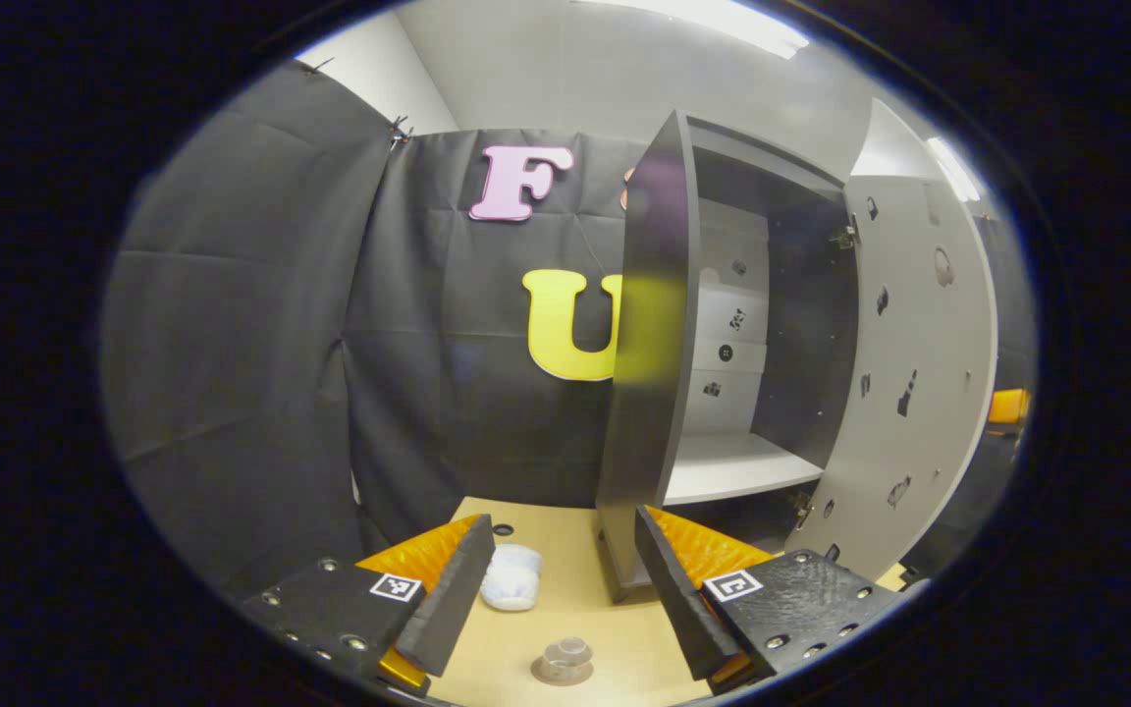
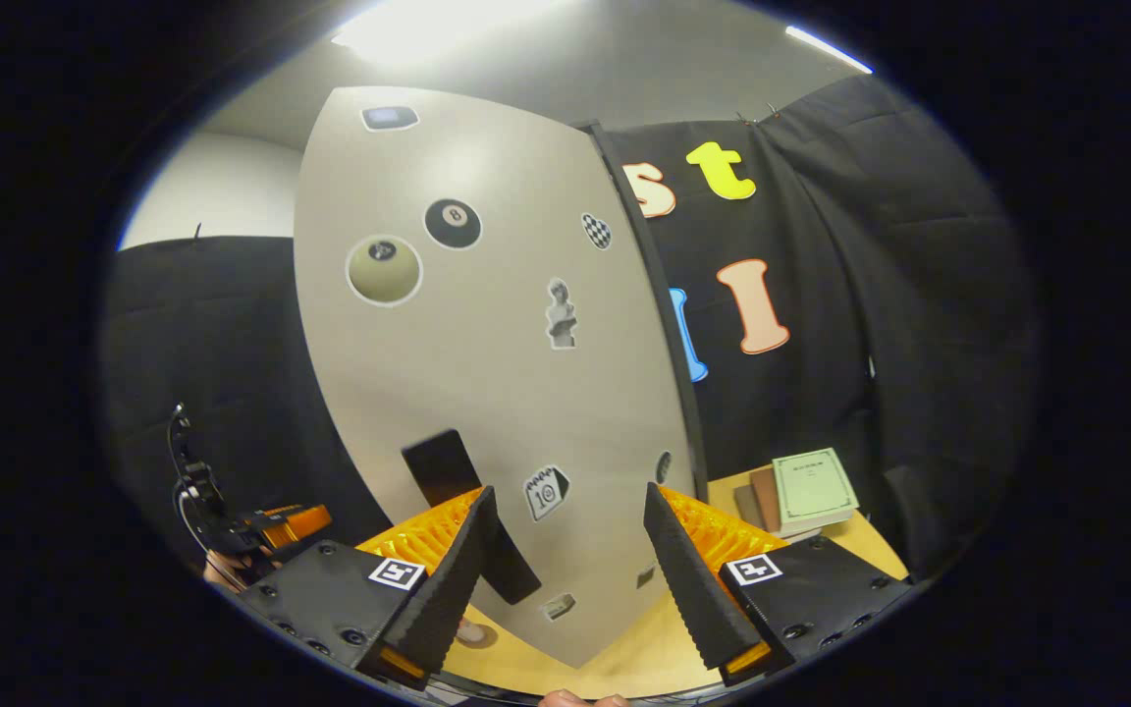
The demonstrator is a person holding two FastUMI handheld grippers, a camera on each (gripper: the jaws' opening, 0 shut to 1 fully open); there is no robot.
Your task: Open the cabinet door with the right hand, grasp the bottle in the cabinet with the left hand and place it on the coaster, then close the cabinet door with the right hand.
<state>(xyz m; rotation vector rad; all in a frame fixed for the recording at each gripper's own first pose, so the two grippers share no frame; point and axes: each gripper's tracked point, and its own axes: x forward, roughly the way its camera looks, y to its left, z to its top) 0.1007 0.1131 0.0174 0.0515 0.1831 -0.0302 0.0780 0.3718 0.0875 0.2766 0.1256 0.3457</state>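
The cabinet (image 1: 654,324) stands open, its grey door (image 1: 919,344) swung out to the right. Its white shelf (image 1: 737,466) is bare. Low between my fingers, a small clear bottle (image 1: 565,650) stands on a round coaster (image 1: 563,673) on the wooden table. My left gripper (image 1: 565,599) is open above and short of it, holding nothing. In the right gripper view the door's stickered face (image 2: 487,344) is close ahead. Its black handle (image 2: 438,462) runs down behind my left finger. My right gripper (image 2: 565,550) is open, not touching the handle.
A white crumpled cloth-like thing (image 1: 511,577) lies on the table (image 1: 615,638) left of the cabinet's foot. Books (image 2: 806,486) are stacked at the table's right end. The other gripper (image 2: 276,525), held by a hand, is at the far left past the door.
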